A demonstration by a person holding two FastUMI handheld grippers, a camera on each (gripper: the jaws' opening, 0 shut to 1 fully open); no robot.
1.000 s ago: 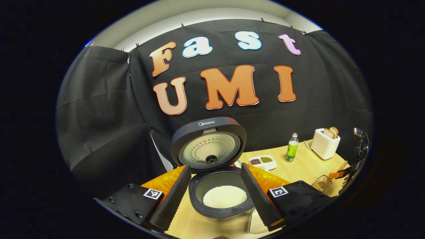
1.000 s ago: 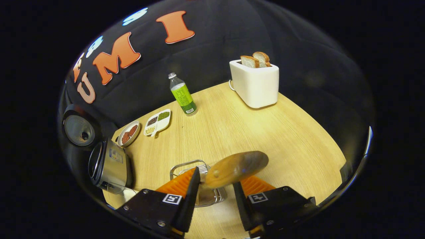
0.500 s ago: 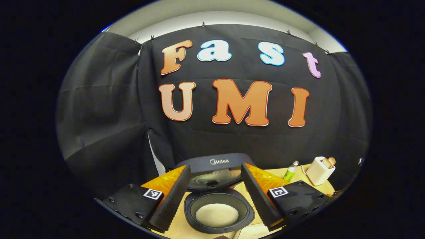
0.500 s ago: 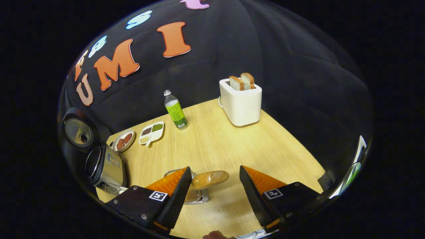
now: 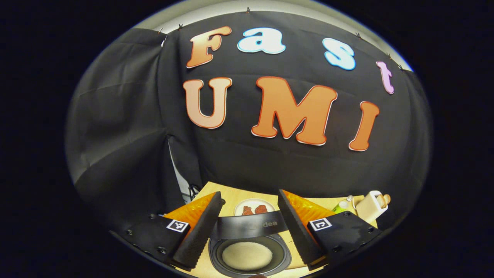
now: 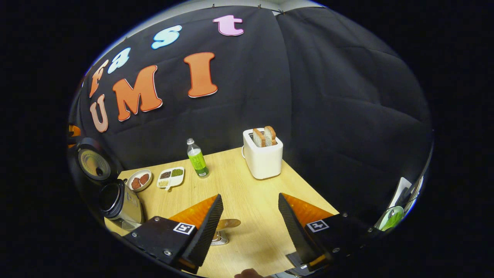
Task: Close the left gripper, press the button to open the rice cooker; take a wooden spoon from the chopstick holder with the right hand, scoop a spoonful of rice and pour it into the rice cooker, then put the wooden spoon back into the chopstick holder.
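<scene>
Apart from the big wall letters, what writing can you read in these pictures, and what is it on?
"dea": end of a word on the dark open lid of the rice cooker; its start is unclear.
Label on the green plastic bottle: too small to read.
Sticker on the rice cooker's silver side: too small to read.

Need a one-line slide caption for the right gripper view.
Right gripper open above the table, wooden spoon back in the chopstick holder, rice cooker open.
</scene>
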